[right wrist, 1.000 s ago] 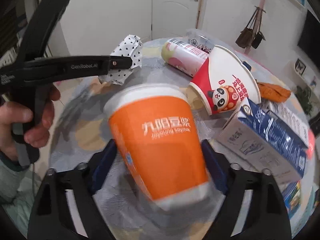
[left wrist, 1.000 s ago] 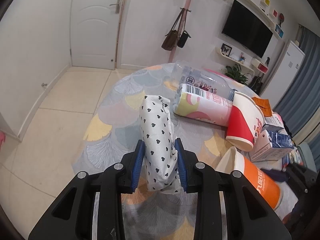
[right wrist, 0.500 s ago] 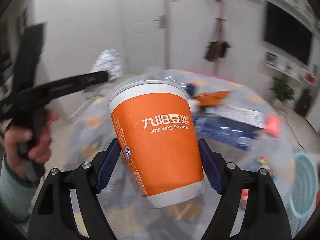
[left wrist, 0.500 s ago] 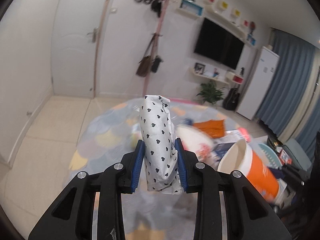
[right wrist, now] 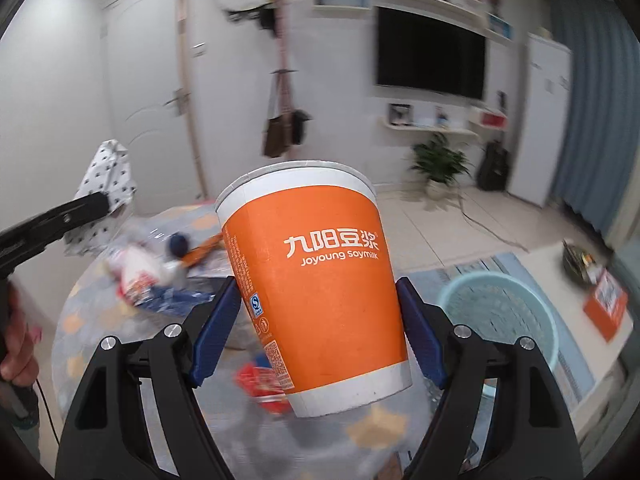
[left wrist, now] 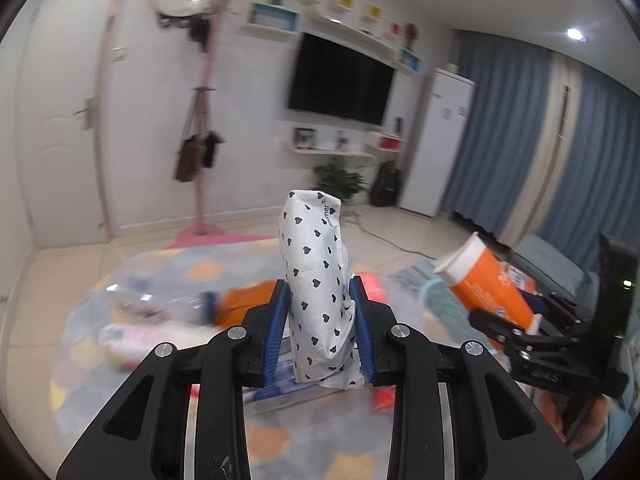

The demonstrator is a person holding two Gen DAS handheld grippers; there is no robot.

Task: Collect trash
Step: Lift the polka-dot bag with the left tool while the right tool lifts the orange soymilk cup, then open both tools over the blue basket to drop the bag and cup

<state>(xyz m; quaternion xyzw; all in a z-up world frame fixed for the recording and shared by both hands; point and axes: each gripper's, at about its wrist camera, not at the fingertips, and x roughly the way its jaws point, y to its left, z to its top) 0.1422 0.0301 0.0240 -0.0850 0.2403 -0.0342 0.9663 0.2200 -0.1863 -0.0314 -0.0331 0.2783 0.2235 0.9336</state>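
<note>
A white heart-printed packet (left wrist: 318,288) is clamped upright between the blue pads of the left gripper (left wrist: 320,330), and an orange soymilk cup (right wrist: 320,292) is pinched, slightly tilted, in the right gripper (right wrist: 320,336) — both are held above the table (left wrist: 168,272). On its patterned cloth blurred litter is spread; a pale blue basket (right wrist: 504,320) is seen beside it on the tiled floor — beyond, a wall-mounted television (right wrist: 430,56), coat stand (left wrist: 204,128) and blue curtains (left wrist: 512,140).
</note>
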